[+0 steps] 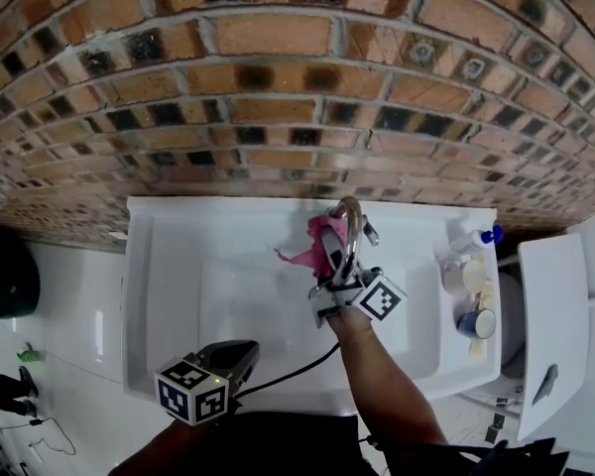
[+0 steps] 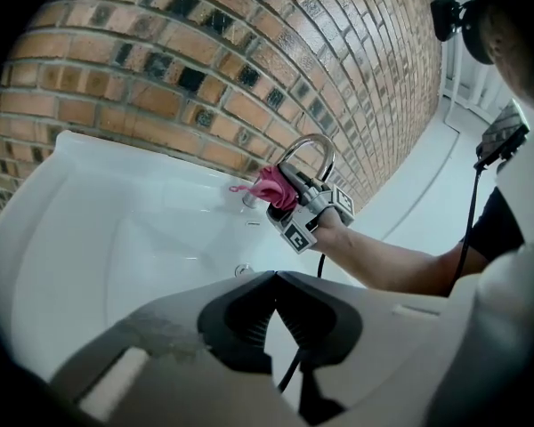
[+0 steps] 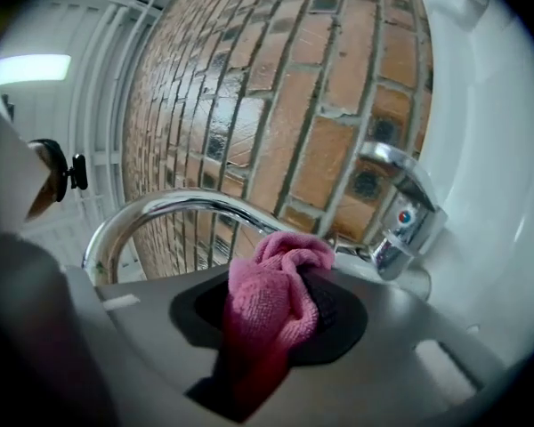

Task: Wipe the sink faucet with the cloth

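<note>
A chrome arched faucet [image 1: 351,228] stands at the back of the white sink [image 1: 178,266]. My right gripper [image 1: 329,266] is shut on a pink cloth [image 1: 322,244] and holds it against the left side of the spout. In the right gripper view the cloth [image 3: 271,296] bunches between the jaws just under the spout [image 3: 173,210], with the lever handle [image 3: 408,205] to the right. The left gripper view shows the faucet [image 2: 310,149], cloth [image 2: 271,186] and right gripper [image 2: 292,205] from afar. My left gripper [image 1: 236,357] hangs shut and empty near the sink's front edge.
A brick wall [image 1: 297,87] rises behind the sink. On the sink's right ledge stand a bottle with a blue cap [image 1: 476,238] and cups [image 1: 476,322]. A white toilet lid [image 1: 553,315] lies further right. A black cable [image 1: 288,370] crosses the basin front.
</note>
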A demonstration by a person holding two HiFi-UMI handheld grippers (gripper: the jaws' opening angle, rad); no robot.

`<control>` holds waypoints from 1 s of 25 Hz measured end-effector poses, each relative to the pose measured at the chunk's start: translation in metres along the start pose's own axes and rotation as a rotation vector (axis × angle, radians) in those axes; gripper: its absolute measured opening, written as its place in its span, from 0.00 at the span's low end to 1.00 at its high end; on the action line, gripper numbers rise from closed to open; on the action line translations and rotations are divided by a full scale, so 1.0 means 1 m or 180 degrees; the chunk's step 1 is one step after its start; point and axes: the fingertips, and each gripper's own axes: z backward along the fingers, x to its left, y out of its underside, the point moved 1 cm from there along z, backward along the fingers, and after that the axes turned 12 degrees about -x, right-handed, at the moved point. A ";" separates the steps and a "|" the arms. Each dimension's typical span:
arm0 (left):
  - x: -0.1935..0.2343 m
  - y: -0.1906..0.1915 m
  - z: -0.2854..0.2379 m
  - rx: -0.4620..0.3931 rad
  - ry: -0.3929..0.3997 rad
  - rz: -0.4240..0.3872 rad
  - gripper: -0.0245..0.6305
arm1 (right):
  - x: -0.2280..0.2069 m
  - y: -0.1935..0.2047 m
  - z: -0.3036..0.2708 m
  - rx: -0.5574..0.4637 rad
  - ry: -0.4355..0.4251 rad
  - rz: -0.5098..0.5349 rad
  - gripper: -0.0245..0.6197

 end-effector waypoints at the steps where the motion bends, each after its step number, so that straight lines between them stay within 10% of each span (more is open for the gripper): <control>1: -0.001 0.000 0.001 -0.0018 -0.0013 0.0000 0.04 | 0.003 -0.004 -0.001 0.0004 -0.0051 0.0046 0.24; 17: -0.053 -0.013 0.002 -0.0470 -0.0340 0.0102 0.04 | 0.053 -0.018 -0.016 0.1478 -0.0835 0.1677 0.24; 25: -0.098 -0.017 -0.022 -0.0698 -0.0554 0.0115 0.04 | 0.070 -0.024 -0.006 0.2148 -0.1526 0.1920 0.24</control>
